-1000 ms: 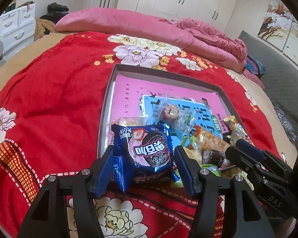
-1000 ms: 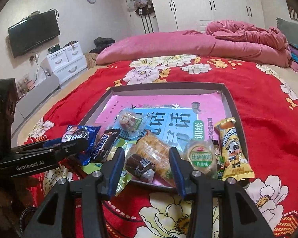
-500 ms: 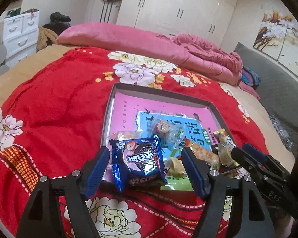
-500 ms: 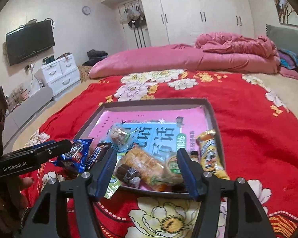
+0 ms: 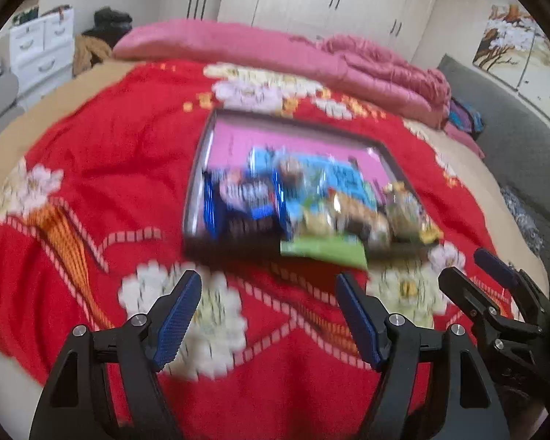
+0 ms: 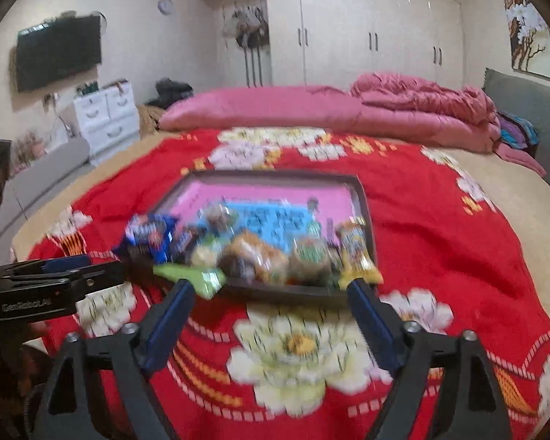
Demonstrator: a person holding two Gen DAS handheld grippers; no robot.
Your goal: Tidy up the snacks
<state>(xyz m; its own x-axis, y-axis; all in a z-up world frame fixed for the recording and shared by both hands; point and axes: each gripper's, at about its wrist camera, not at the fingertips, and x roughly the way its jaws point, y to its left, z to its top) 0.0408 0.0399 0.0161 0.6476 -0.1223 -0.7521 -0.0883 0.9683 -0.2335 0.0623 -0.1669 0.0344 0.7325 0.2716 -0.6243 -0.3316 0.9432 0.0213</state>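
Crinkly wrapped snacks (image 5: 311, 205) lie heaped at the near end of a shallow, dark-rimmed rectangular tray (image 5: 198, 168) on the soft red flowered bedspread (image 5: 91, 168). Left gripper (image 5: 267, 293) and right gripper (image 6: 271, 299) hover above the cloth, blue-padded jaws spread wide, holding nothing.

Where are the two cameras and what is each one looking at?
Left wrist: sits on the left gripper, open, facing the snack tray; the right gripper shows at right.
Right wrist: sits on the right gripper, open, facing the tray; the left gripper shows at left.
Both share the tray, the blue cookie packet and the red blanket.
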